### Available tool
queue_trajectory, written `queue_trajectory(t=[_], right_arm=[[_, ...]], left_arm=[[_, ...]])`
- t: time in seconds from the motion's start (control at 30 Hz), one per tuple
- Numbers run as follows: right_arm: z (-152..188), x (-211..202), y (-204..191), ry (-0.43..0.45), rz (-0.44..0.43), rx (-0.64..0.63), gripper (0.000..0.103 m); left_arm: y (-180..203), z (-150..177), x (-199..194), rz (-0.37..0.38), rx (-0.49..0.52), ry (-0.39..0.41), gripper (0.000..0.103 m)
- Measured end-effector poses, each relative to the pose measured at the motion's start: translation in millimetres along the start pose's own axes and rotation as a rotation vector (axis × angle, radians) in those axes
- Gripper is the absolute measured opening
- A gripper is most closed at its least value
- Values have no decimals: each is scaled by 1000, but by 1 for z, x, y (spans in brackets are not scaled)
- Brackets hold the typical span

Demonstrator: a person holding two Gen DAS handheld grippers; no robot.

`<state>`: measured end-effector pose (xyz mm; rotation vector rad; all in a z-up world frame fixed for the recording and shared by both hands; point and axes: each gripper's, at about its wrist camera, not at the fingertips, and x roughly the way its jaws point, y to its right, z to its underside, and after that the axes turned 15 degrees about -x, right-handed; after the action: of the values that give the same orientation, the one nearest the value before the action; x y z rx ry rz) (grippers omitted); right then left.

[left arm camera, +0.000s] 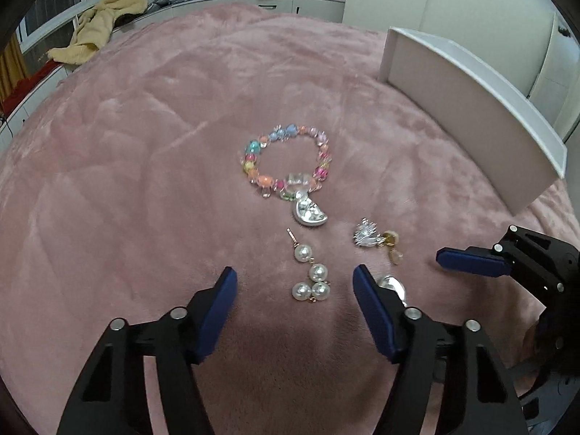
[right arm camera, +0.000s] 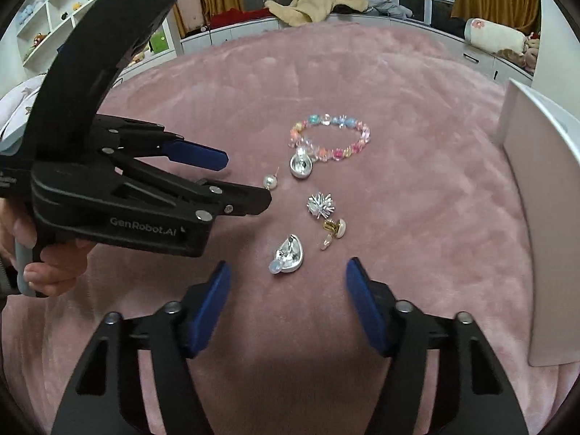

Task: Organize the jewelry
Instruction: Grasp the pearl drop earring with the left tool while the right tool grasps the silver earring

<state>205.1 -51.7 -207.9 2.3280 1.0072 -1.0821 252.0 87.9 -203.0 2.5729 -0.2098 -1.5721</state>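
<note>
Evidently dangling loosely, slipping easily: pearl earring (left arm camera: 311, 274) near white box (left arm camera: 471, 116), between left gripper (left arm camera: 295, 281)'s open jaws, gripping nothing, warranting pinching across clustered pearls.

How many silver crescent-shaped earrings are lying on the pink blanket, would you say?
2: one silver crescent earring beside the beaded bracelet, the other just ahead of the right gripper. None seems hidden.

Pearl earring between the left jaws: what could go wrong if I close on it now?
The pearl earring lies loose on the plush pink blanket, so the left gripper could pinch pile instead of pearls, or the round beads may squirt out. The silver teardrop earring sits right against its right finger and may get nudged. The right gripper works close by, so the two could collide.
</note>
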Motion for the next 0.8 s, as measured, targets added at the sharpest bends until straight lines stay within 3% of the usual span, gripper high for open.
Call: queue_trajectory(t=[0.07,0.33,0.5,0.63,0.8], right_arm=[[2,7,1,-9,-5,-1,53],[2,18,8,-2,-14,35,38],[2,16,14,4,-32,56,22],[2,11,19,18,-32,76,12],[2,6,23,31,-28,97,12]], left_arm=[[2,2,4,4,6,-6,64],[6,10,16,-6,32,-8,53],[5,8,14,3,28,-7,27],[9,11,14,-15,51,2,27],[9,12,11,-9,42,2,27]])
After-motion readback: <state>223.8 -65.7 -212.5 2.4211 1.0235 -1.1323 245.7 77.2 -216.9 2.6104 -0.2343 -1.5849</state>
